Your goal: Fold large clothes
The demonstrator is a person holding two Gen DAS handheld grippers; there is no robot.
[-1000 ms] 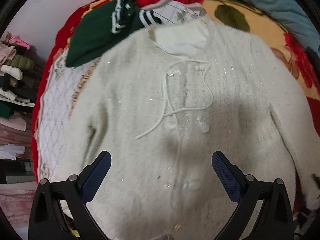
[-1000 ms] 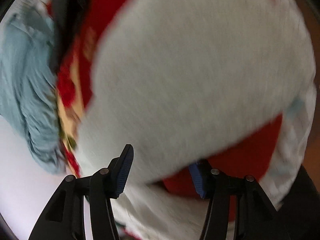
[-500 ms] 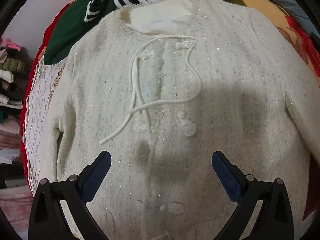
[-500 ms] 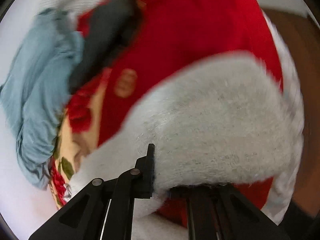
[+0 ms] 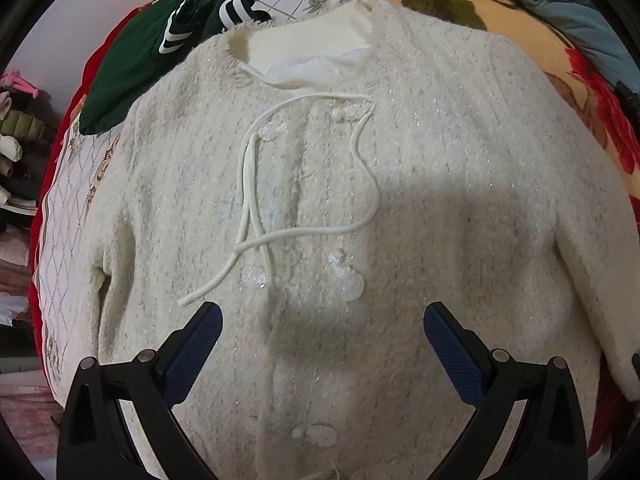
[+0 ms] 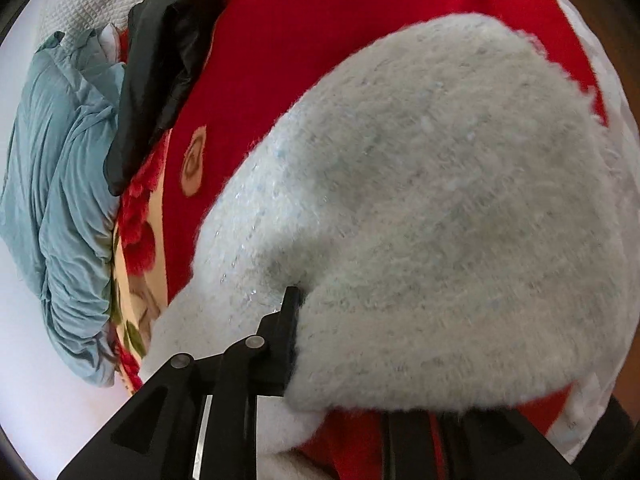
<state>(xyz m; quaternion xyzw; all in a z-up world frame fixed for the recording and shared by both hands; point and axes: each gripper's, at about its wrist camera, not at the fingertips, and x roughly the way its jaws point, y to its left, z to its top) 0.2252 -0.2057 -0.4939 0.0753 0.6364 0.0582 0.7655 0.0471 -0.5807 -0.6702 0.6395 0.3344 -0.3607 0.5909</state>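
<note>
The fluffy white knitted cardigan lies flat on the red flowery bed blanket, buttons up. It looks soft and floppy, so grab edges. The left gripper hangs above it, fingers spread. The right gripper pinches its sleeve.

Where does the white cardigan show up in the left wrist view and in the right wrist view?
Left wrist: the cardigan fills most of the frame, lying front up with its neck at the top, beyond the open left gripper.
Right wrist: its fuzzy fabric fills the centre and right, pinched in the right gripper.
Shared landmark: the red floral blanket beneath it.
</note>
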